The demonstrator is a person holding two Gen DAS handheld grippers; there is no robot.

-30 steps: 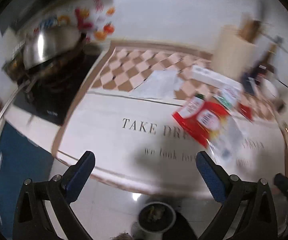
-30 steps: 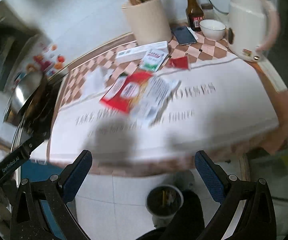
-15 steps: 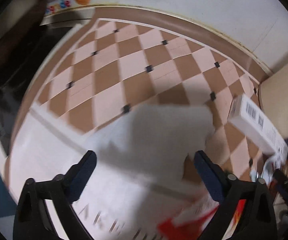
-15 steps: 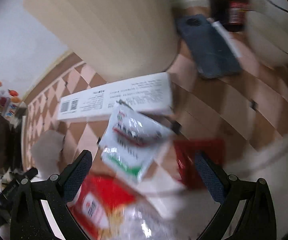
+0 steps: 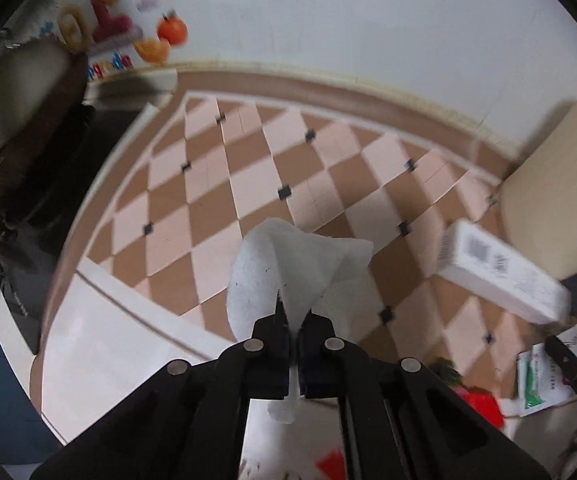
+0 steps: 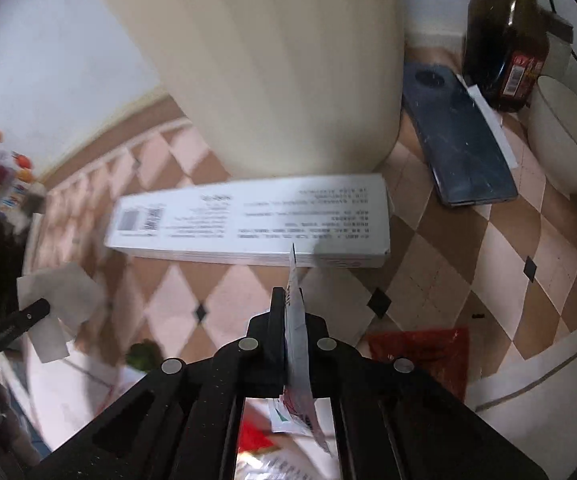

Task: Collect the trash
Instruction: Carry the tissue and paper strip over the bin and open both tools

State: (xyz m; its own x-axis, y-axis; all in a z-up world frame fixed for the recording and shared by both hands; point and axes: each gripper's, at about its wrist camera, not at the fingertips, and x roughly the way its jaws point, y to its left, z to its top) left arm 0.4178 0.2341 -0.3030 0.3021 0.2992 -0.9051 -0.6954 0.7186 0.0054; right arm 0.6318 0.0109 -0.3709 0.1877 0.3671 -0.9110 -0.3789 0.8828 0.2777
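In the left wrist view my left gripper point(image 5: 294, 320) is shut on a crumpled white tissue point(image 5: 284, 268), held just above the checkered tablecloth. In the right wrist view my right gripper point(image 6: 294, 304) is shut on a white sachet wrapper point(image 6: 296, 320), held edge-on. The tissue and left gripper also show in the right wrist view point(image 6: 58, 300) at the far left. A long white box point(image 6: 248, 220) lies just beyond the right gripper. A red wrapper point(image 6: 428, 352) lies to its right. A green-and-white packet point(image 5: 544, 376) and a red wrapper point(image 5: 480, 404) lie at the lower right of the left wrist view.
A tall cream utensil holder point(image 6: 268, 60) stands behind the box. A dark phone point(image 6: 456, 144), a brown sauce bottle point(image 6: 504, 36) and a white bowl point(image 6: 568, 136) sit at the right. A wok on a black stove point(image 5: 16, 128) is at the left. The wall is close behind.
Both grippers were open half a second ago. The left has closed on the tissue and the right on the sachet wrapper, and both items now stand up between the fingers.
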